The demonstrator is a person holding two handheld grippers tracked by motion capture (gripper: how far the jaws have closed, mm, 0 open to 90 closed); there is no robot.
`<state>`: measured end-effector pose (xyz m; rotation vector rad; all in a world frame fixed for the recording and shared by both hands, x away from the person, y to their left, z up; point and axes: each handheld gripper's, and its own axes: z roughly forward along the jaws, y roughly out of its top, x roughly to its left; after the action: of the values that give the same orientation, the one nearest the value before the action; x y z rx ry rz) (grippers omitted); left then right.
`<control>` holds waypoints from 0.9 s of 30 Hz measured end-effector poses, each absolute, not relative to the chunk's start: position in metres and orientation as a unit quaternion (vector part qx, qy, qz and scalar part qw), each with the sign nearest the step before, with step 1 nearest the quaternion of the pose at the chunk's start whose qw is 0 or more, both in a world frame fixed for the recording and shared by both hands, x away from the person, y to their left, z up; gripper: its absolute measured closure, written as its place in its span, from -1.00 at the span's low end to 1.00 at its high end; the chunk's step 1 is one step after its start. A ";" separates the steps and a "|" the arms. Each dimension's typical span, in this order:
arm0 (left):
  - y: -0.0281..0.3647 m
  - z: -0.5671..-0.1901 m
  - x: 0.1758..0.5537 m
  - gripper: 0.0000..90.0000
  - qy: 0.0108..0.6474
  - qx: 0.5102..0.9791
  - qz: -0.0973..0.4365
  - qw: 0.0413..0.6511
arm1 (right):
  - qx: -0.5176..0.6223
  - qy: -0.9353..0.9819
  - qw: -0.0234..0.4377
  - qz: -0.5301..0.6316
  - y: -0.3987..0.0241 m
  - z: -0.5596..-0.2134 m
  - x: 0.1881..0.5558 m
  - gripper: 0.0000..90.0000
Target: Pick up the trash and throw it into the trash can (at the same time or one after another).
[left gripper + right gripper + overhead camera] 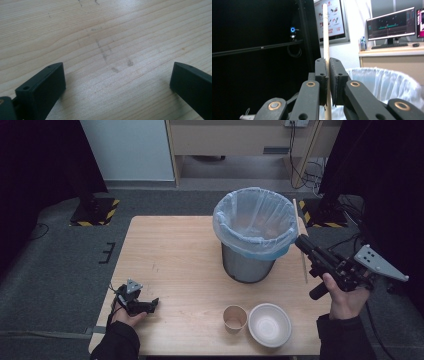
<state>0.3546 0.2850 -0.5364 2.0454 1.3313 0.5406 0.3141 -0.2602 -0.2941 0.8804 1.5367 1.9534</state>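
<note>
stick [325, 30]: thin, pale, round wooden rod, upright, just beside the bin [254, 236] rim | right gripper [328, 75]: fingers clenched on stick at mid-length | left gripper [150, 305]: fingers spread wide over bare surface [105, 37] | high view adds paper cup [235, 317], white bowl [270, 325]

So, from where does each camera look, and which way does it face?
High view: above the person's side, facing forward and down on the wooden table; both forearms show.
Left gripper view: on the left hand-held gripper, facing down at the tabletop between open jaws.
Right gripper view: on the right hand-held gripper, facing level, jaws shut on a wooden stick.
Shared: stick and lined trash bin show in high and right gripper views.
</note>
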 end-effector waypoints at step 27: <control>0.285 -0.536 0.355 -1.00 0.505 0.777 0.205 0.315 | 0.318 0.549 0.291 0.716 -0.235 -0.249 0.360 0.91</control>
<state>0.3546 0.2850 -0.5364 2.0455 1.3313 0.5407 0.3599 -0.2352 -0.2486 0.8471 1.4638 1.9093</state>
